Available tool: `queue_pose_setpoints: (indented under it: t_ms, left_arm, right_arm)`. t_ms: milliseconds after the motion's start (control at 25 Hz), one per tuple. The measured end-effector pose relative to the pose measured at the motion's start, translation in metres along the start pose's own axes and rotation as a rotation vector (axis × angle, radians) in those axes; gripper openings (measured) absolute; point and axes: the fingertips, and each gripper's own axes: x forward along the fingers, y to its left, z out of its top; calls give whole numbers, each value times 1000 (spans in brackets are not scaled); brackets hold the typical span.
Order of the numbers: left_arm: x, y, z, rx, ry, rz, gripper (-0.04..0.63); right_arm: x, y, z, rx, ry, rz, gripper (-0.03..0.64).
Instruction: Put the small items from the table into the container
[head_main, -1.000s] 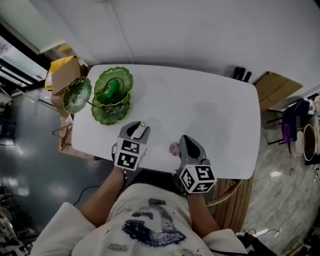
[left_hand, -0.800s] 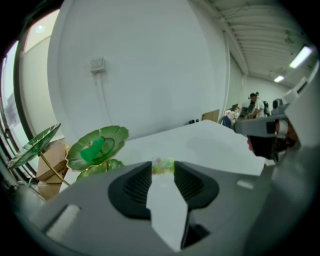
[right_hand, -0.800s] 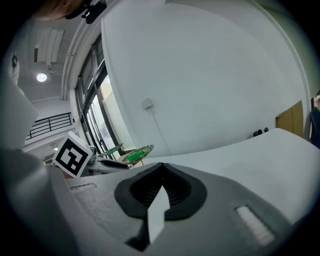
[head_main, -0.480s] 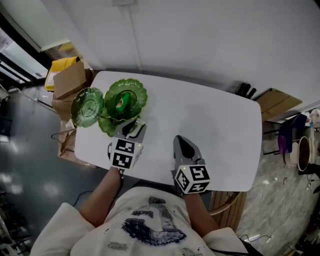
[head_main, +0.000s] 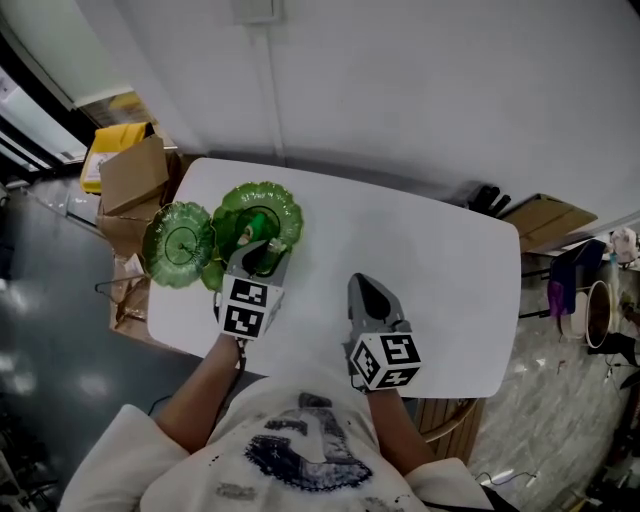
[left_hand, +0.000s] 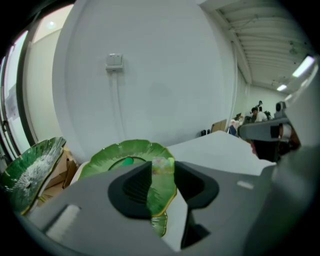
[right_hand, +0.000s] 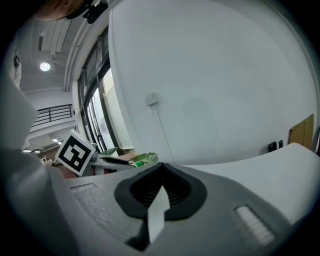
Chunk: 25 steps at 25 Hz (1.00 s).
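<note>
A stack of green glass dishes (head_main: 262, 210) stands at the table's left end, with a second green dish (head_main: 178, 243) beside it. My left gripper (head_main: 262, 252) hangs at the near rim of the stack, shut on a small pale item with a pink and green pattern (left_hand: 162, 164). In the left gripper view the top dish (left_hand: 125, 152) lies just beyond the jaws. My right gripper (head_main: 363, 287) is over the white table (head_main: 430, 260) near its front edge, shut, with nothing between its jaws (right_hand: 161, 175).
A cardboard box (head_main: 135, 165) and a yellow thing (head_main: 108, 140) sit off the table's left end. Folded cardboard (head_main: 545, 220) leans at the right. A wooden chair (head_main: 455, 400) stands by my right side. A wall socket (left_hand: 114, 61) with a cable is behind the table.
Both grippers have moved left, towards the green dishes; the left one now reaches the stack's rim. A small round item seen beside the right gripper earlier no longer shows.
</note>
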Motion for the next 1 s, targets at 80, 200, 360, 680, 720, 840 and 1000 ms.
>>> queue_pose_setpoints:
  t_ms: [80,200,360,680,720,840,1000]
  left_arm:
    - [4,4,1,-2,0,-5,134]
    - [9,9,1,-8,4,-10,133]
    - [12,11,3,-9,3,-13,134]
    - [20,6,-6,44,34,13,135]
    - [20,6,-8,46,40,18,135]
    - [21,7,-8,46,51,25,135]
    - [21,5,-6,36,59,27,135]
  right_arm:
    - [8,2,-1,-1,6,4,-3]
    - [19,3,1,-4,12,12,-3]
    - [28,4,3,-10,17,18,-3]
    - [34,0,-2,-3,27,20,-3]
    - [35,0,-2,-3,26,20,-2]
    - [35,-1,-2,1,28,21,-3]
    - [34,-5,-3,9,34,23,-3]
